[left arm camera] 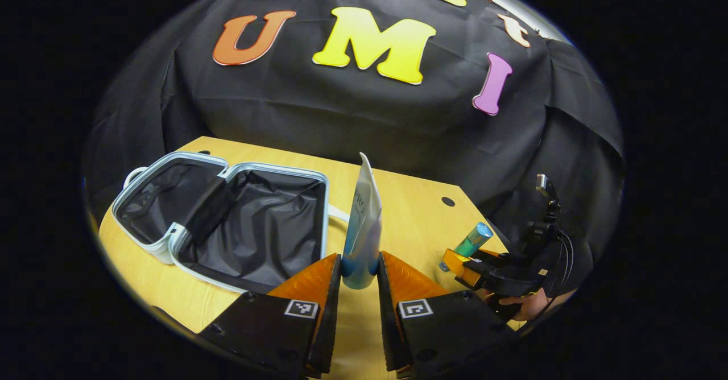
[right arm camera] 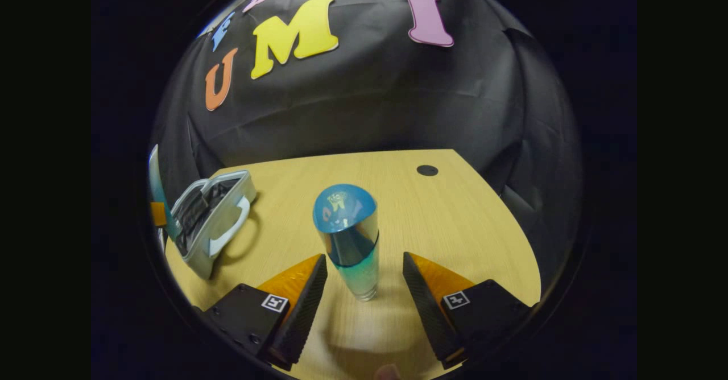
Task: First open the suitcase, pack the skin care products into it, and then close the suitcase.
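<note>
At the bench's left edge lies the open suitcase (left arm camera: 227,221); left tongs (left arm camera: 359,272) clamp a tube (left arm camera: 364,221), right tongs (right arm camera: 364,277) gape around a bottle (right arm camera: 348,238)

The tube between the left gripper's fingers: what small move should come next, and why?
Probably carry the tube leftward over the open suitcase and lower it in. The left gripper seems shut on it, the suitcase lies open with its dark lining bare, and the bottle stands between the right gripper's open fingers, ungrasped.
</note>
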### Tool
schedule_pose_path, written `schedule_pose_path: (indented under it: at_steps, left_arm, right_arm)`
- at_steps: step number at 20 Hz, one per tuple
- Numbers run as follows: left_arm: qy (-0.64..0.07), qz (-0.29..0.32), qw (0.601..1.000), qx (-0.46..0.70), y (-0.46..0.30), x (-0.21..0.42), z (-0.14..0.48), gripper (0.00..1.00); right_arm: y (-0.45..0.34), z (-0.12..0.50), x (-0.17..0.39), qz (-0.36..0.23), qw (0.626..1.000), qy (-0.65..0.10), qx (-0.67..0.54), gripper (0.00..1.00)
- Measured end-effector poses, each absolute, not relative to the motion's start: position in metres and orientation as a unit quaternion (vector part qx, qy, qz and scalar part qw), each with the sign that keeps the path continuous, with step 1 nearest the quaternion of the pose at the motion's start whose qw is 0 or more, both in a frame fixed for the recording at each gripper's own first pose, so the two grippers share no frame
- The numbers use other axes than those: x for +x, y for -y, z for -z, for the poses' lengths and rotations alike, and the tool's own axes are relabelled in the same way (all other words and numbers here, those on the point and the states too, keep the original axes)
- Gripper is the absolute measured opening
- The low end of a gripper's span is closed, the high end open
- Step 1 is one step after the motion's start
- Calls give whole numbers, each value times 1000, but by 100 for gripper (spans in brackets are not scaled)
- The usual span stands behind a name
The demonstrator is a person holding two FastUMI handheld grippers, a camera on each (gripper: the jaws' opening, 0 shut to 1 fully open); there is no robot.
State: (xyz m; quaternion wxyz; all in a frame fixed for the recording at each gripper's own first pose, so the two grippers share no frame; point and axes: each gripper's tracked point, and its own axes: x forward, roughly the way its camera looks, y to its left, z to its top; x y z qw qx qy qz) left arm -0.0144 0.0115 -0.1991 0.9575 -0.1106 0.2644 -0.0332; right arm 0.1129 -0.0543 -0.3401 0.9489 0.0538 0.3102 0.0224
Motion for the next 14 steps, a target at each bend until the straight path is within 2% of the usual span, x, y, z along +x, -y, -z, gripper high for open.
schedule_pose_path:
  at_steps: [3,7,14]
  left_arm:
    - [-267,14,957,-114,-40,-16,198,37]
    - [-270,-9,956,-115,-76,-18,197,37]
    - [-300,-19,944,-136,-124,-12,200,37]
  right_arm:
    - [53,343,116,-21,949,-313,46,68]
    - [52,346,120,-12,948,-318,28,40]
    - [39,316,101,-32,945,-321,53,36]
